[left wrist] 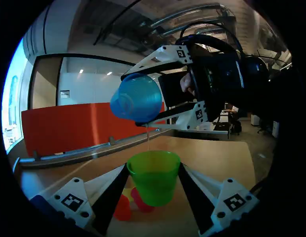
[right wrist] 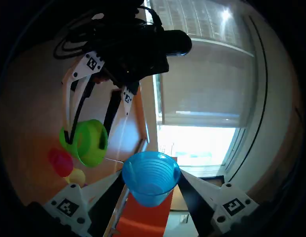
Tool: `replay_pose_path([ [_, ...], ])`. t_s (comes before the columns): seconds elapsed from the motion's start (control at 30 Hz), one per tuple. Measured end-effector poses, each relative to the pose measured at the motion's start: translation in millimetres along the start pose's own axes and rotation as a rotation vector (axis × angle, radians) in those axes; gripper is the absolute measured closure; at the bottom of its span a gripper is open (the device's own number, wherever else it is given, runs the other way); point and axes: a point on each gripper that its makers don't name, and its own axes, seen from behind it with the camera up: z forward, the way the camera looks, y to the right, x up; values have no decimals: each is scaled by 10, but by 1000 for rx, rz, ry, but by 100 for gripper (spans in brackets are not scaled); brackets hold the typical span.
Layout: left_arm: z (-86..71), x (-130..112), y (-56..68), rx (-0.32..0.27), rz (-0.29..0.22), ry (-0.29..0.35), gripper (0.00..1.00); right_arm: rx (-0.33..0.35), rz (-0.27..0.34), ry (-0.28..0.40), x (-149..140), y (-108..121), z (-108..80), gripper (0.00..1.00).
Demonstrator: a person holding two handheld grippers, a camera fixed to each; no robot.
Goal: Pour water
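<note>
Left gripper (left wrist: 153,170): we found its two fingers pinching the green cup (left wrist: 154,183), which stood upright over the wooden table (left wrist: 220,158).
Right gripper (right wrist: 151,176): we saw it clamped on the blue cup (right wrist: 151,179), tilted above the green one.
Water (left wrist: 148,138): a thin stream fell from the blue rim into the green cup.
Beneath: a red cup (left wrist: 122,208) and a yellow cup (left wrist: 128,193) lay on the table.
</note>
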Motion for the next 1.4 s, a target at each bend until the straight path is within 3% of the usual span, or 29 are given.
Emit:
replay_pose_path([
  [1.4,0,-1,2,2,0,1,13,3,-35,-2,-60,-22,45,9],
])
